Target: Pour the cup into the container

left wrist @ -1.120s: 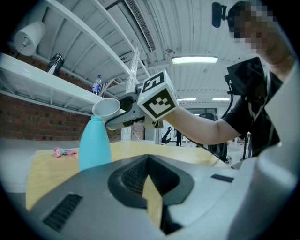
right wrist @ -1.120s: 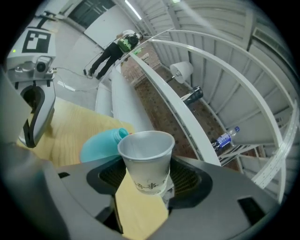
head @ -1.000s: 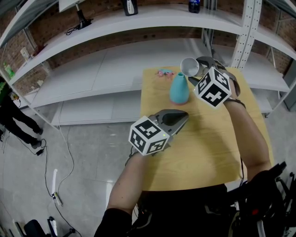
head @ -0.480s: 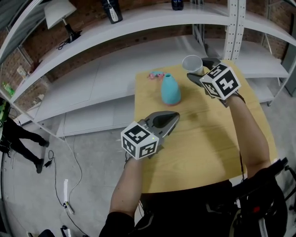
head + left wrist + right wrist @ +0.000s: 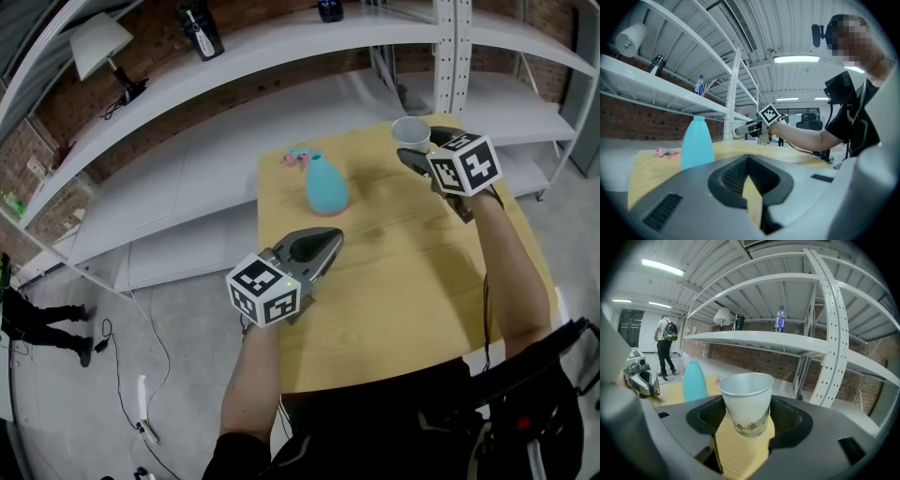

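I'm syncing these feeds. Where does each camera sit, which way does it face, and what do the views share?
Head view: on the person's head, looking steeply down at the wooden table; both forearms, left gripper, right gripper show.
Left gripper view: on the left gripper, facing across the table; its shut, empty jaws and right arm show.
Right gripper view: on the right gripper, facing the shelving; jaws clamp a paper cup.
Shared: the blue bottle.

Illumination bright and even. A ceiling strip light, above and beyond the left tool, glares mildly. A second strip shows up and left of the right tool. Shadows on the worktop are faint and soft-edged. All views bow at the edges; both tool views vignette to black. Tool bodies nearest the lens are soft.
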`<state>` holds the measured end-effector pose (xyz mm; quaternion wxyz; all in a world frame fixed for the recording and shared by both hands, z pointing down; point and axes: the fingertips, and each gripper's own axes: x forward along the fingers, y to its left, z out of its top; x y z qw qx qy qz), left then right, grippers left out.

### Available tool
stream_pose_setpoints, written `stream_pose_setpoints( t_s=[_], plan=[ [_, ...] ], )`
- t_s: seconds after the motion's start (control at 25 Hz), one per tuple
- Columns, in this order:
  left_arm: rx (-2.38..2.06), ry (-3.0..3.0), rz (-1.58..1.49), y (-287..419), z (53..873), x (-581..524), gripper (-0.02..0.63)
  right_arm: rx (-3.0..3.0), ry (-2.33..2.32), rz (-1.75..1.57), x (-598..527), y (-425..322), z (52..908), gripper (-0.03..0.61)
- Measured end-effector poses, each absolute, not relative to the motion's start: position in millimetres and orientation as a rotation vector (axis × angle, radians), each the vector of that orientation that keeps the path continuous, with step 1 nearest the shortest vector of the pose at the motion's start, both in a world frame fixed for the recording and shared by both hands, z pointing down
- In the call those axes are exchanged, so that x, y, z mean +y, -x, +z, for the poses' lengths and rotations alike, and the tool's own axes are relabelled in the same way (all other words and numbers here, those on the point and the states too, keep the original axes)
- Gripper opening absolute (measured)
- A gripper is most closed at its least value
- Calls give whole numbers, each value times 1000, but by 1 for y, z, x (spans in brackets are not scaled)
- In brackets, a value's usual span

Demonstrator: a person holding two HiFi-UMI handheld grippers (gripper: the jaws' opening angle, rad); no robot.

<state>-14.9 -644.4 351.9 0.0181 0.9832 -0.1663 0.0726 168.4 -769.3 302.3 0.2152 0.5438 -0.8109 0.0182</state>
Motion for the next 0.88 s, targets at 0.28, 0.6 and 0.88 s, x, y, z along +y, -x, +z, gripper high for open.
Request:
stream_pose_setpoints(
  t_s=[0.28,0.6,0.88],
  plan=[
    [-539,-3049,225,16,352,-647,-8,-2184,-1652,195,-769,-223,330,295],
    [-548,-3047,223,15,351,-647,-8,-2130,-1696,290,-770,-257,359,296],
    [-553,-3046,223,16,351,-648,-8,-2162,-1700,342,-767,-261,365,295]
  ],
)
